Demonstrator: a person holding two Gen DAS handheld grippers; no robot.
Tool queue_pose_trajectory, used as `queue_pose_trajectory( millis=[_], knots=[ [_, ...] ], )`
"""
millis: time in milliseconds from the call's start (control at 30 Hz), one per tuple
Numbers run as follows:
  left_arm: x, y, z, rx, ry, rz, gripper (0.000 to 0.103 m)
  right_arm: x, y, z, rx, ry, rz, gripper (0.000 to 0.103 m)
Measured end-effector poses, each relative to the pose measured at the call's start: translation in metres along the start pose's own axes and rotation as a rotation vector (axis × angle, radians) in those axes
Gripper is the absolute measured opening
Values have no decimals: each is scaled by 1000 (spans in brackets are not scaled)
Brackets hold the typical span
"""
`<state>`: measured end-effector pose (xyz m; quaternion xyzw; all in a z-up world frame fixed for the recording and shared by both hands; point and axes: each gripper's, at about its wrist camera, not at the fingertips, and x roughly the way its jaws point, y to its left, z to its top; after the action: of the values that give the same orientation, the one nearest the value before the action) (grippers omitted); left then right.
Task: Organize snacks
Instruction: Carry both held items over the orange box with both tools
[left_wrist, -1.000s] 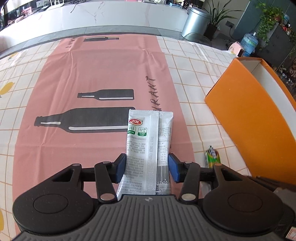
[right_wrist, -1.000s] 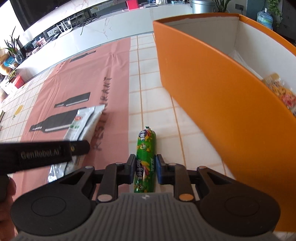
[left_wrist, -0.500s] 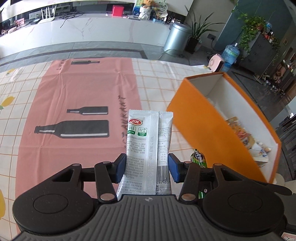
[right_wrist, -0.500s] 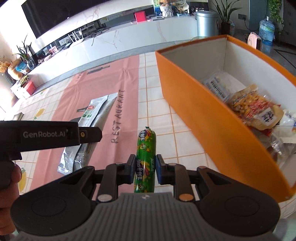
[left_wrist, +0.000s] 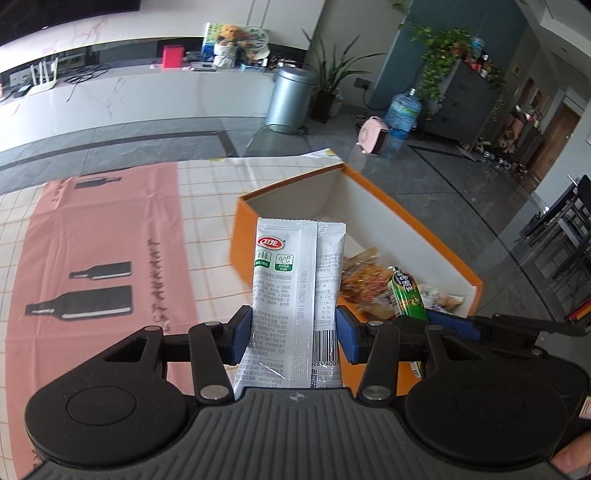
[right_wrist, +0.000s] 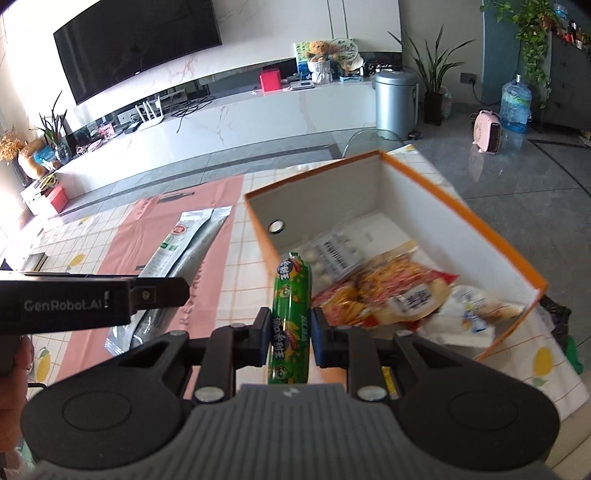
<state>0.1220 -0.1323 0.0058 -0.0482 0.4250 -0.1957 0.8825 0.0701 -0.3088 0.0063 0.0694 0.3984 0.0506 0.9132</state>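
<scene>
Left hand-held gripper (left_wrist: 293, 338) is clamped on a white snack packet (left_wrist: 295, 291), packet standing upright between the blue pads, held above the table (left_wrist: 207, 206) near the orange box (left_wrist: 417, 229). Right hand-held gripper (right_wrist: 288, 341) is clamped on a green sausage stick (right_wrist: 290, 314), gripped around its lower half, tip poking toward the box's near wall. Box interior is already part full: yellow-red snack bag (right_wrist: 391, 291), white packets at the near end, a labelled pack further back.

Risks, as judgement:
- Both grippers sit close side by side; the right one shows just beside the left in the left wrist view. Dropping both at once could make them knock together.
- White packet is long and floppy, pinched at the bottom only; it may catch the box's rim and fold or land half out.
- Sausage stick is smooth and round, so it could slip or roll off the piled bags.
- Far end of the box is bare; releasing at the near, crowded end may pile things above the rim.
</scene>
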Motion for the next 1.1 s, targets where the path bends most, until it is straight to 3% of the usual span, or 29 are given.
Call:
queue_pose_trajectory(
  millis=[267,600,1100],
  knots=[
    [26,-49,18,85,19,-42,55,-9,-47,18,-52,6,-45,19],
    [75,-88,32,197,100,-68,55,10,-92,38,-102,67,-65,19],
    [136,-82,46,324,219,-72,55,72,-124,51,-104,194,-44,19]
  ],
)
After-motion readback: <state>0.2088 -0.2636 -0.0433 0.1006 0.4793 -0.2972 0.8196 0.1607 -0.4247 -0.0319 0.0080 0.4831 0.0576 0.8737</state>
